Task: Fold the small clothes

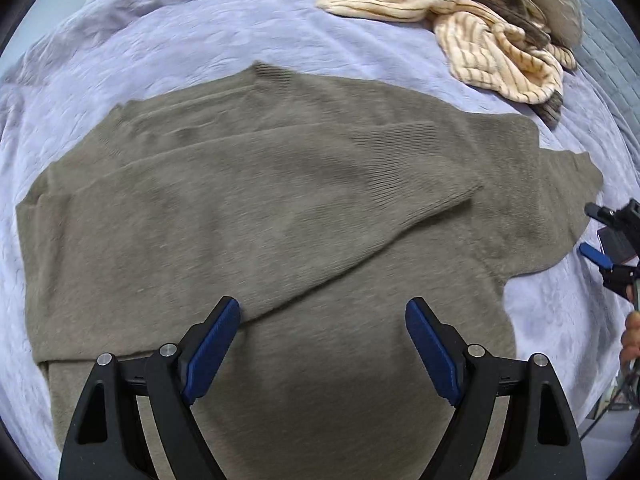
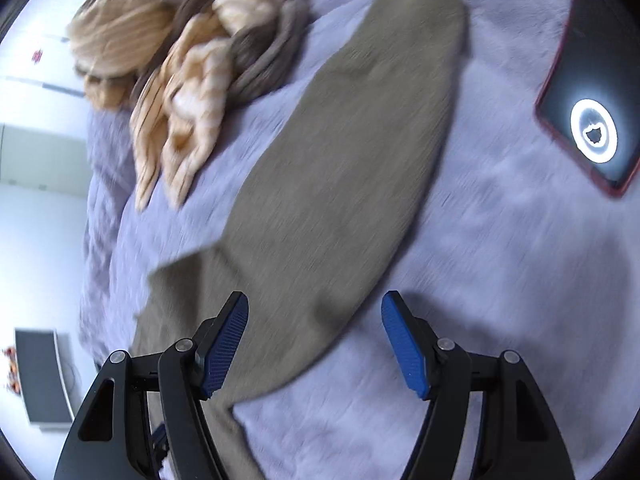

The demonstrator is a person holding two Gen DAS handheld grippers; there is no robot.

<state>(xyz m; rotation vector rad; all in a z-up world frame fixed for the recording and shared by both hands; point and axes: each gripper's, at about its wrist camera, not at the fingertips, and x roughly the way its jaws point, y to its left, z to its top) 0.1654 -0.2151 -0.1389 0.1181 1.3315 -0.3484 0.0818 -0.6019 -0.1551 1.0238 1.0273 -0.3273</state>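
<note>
An olive-grey knit sweater lies flat on the lavender blanket, one sleeve folded across its body. My left gripper hangs above the sweater's lower body, jaws wide open, nothing between the blue pads. In the right wrist view the other sleeve stretches out over the blanket. My right gripper hovers over that sleeve's near end, open and holding nothing. The right gripper also shows at the right edge of the left wrist view, beside the sweater's sleeve.
A crumpled pile of cream-striped and brown knitwear lies at the blanket's far side, also in the right wrist view as a cream pile. A red-cased phone rests on the blanket at the right. A white wall and a dark panel lie left.
</note>
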